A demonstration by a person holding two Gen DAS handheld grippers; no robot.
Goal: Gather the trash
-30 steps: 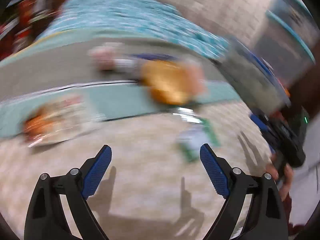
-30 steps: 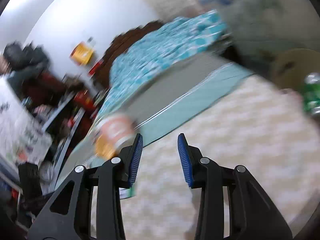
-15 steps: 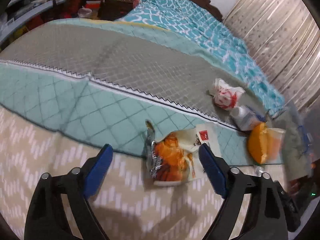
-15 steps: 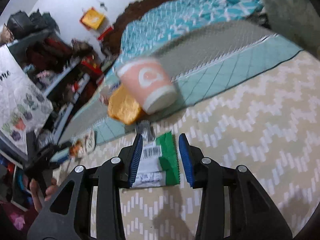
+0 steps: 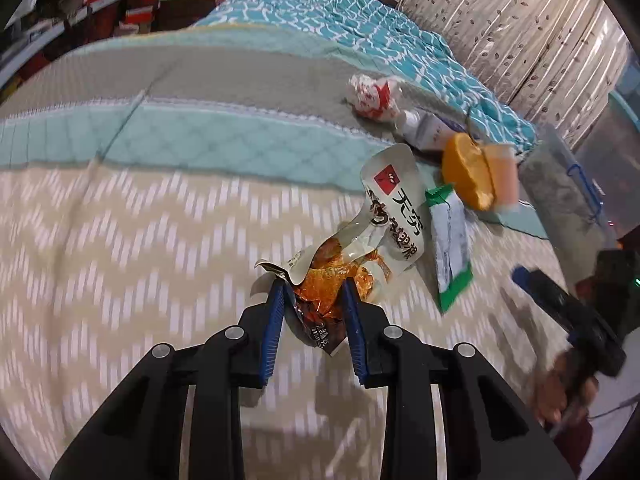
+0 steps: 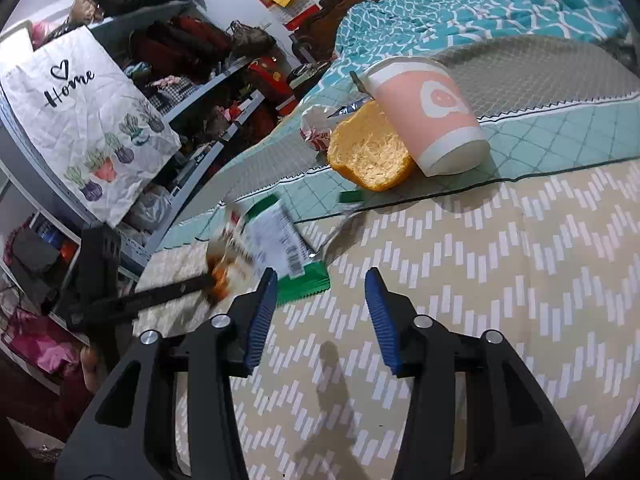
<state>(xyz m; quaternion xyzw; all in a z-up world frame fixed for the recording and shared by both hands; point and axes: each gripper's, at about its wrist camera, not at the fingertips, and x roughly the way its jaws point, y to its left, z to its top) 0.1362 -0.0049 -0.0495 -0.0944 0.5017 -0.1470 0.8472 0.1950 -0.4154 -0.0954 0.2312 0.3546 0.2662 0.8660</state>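
Note:
My left gripper (image 5: 314,300) is shut on the near end of an orange-and-white snack bag (image 5: 384,216) on the bed. A green-and-white wrapper (image 5: 450,240) lies just right of it. Beyond are an orange bun (image 5: 466,170), a pink paper cup (image 5: 504,172), a small bottle (image 5: 426,128) and a crumpled red-and-white wrapper (image 5: 372,96). My right gripper (image 6: 322,294) is open and empty above the bedspread, just right of the green wrapper (image 6: 280,240). The bun (image 6: 370,152) and the tipped cup (image 6: 428,112) lie beyond it.
A teal patterned quilt (image 5: 340,20) is bunched at the far side of the bed. A grey bin with a blue rim (image 5: 568,192) stands at the right bed edge. Cluttered shelves with a white "Home" bag (image 6: 80,120) stand to the left.
My left gripper moved forward and closed on the snack bag, whose near end is now lifted. My right gripper opened wider and the green wrapper now lies left of its fingers.

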